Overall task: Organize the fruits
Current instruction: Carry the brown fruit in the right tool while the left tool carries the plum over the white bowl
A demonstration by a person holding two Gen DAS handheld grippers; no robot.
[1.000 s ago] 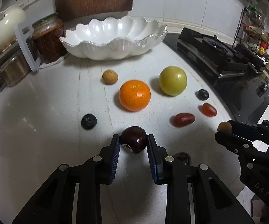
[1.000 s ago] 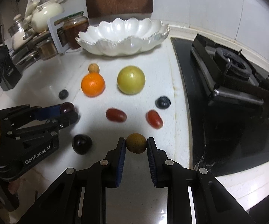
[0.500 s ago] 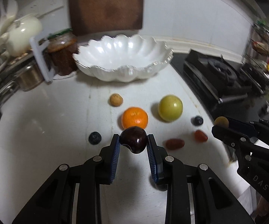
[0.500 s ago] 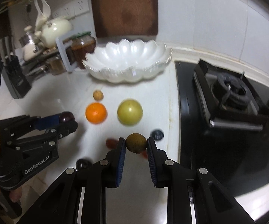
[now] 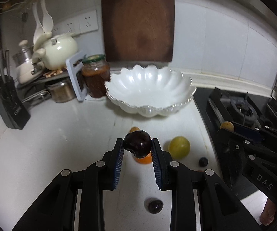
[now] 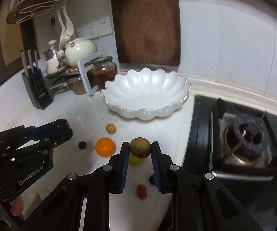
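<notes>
White bench (image 5: 51,138) against tiled wall, stove (image 6: 248,140) at right. White scalloped bowl (image 5: 150,90) at bench rear, beside jar (image 5: 96,75). Left gripper (image 5: 137,148) clamped on dark cherry (image 5: 137,144), raised above bench. Right gripper (image 6: 140,148) clamped on brown longan (image 6: 140,147), likewise raised. On bench below: orange (image 6: 105,147), yellow-green fruit (image 5: 179,147), second small brown fruit (image 6: 111,128), blueberry (image 6: 82,145), cherry tomato (image 6: 141,191).

Both wrist views down toward bowl (image 5: 148,90)

White counter (image 6: 65,113): bowl (image 6: 146,94), orange (image 6: 105,147) (loose), jar (image 6: 104,72).
</notes>
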